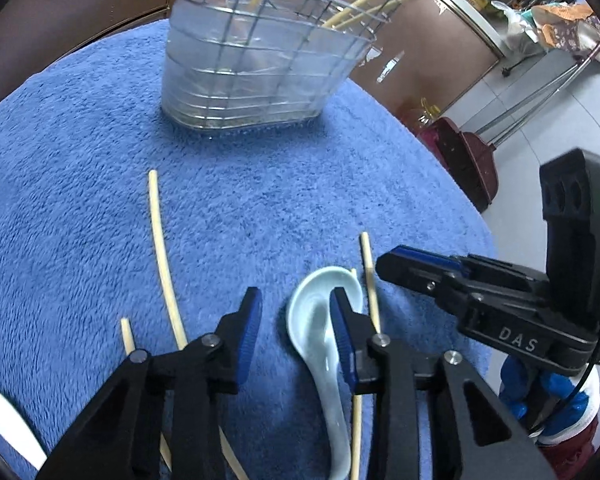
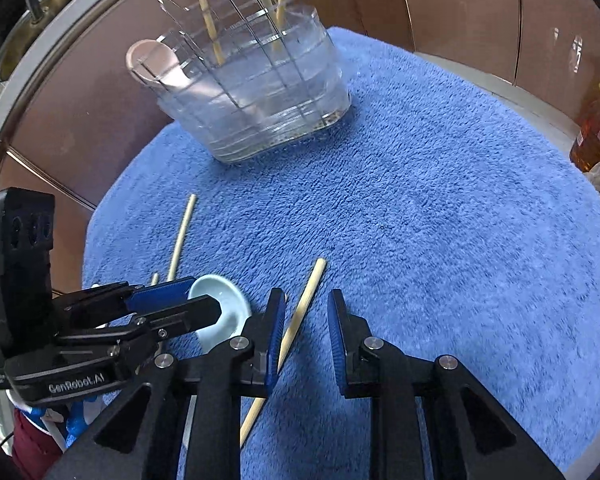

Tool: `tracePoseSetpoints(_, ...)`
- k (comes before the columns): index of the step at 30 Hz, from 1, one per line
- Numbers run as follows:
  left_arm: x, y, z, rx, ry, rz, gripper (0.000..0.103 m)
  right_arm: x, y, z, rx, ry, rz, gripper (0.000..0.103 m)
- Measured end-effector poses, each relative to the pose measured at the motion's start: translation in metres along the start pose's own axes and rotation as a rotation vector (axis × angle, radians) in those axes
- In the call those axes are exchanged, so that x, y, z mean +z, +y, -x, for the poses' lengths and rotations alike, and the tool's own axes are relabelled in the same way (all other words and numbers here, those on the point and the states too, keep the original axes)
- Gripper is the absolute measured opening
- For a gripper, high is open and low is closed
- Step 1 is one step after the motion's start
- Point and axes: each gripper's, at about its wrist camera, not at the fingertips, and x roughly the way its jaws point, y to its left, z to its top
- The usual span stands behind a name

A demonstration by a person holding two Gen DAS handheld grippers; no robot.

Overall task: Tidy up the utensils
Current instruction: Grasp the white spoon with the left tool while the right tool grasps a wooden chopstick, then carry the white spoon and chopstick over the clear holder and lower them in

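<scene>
On blue towel (image 1: 80, 184) over the tabletop, both grippers tilt steeply down. L gripper (image 1: 296, 320): fingers apart, straddling one rim of pale ceramic spoon (image 1: 324, 344), not clamped; spoon lies bowl away from cam, handle toward it. R gripper (image 2: 306, 320): fingers apart w/ nothing gripped, a chopstick (image 2: 296, 324) passing under its left finger, long axis diagonal, tip up-right. Clear holder (image 2: 260, 92) w/ upright chopsticks stands farther back.

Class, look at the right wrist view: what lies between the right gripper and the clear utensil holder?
Only bare blue towel lies between the right gripper and the holder. One chopstick lies by the fingers, reaching slightly ahead.
</scene>
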Motion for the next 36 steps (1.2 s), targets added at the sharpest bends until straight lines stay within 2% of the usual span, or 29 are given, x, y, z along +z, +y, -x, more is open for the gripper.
tracePoseSetpoints(7, 0.007, -0.008, -0.013, 0.044, 0.017, -0.08, 0.021, 0.016, 0.004, -0.021, -0.054, 0.051, 0.012, 0.017)
tracePoseSetpoints(11, 0.008, -0.013, -0.017, 0.066, 0.014, -0.124, 0.012, 0.023, 0.016, -0.033, -0.088, 0.068, 0.038, 0.016)
tracePoseSetpoints(18, 0.007, -0.008, -0.007, 0.052, 0.003, -0.174, 0.008, 0.028, 0.03, -0.045, -0.128, 0.082, 0.069, 0.011)
tracePoseSetpoints(23, 0.005, -0.008, -0.003, 0.041, -0.017, -0.164, 0.006, 0.027, 0.028, -0.043, -0.12, 0.081, 0.069, 0.01)
tracePoseSetpoints(26, -0.002, -0.005, 0.007, 0.044, -0.036, -0.137, 0.005, 0.021, 0.015, -0.03, -0.085, 0.073, 0.044, 0.006)
tracePoseSetpoints(31, -0.01, -0.006, 0.029, 0.032, -0.093, -0.116, 0.005, 0.01, 0.006, -0.013, -0.031, 0.035, 0.022, 0.005)
tracePoseSetpoints(36, -0.019, -0.019, 0.055, 0.049, -0.138, -0.132, 0.005, -0.003, -0.002, 0.02, 0.013, -0.021, 0.035, 0.005)
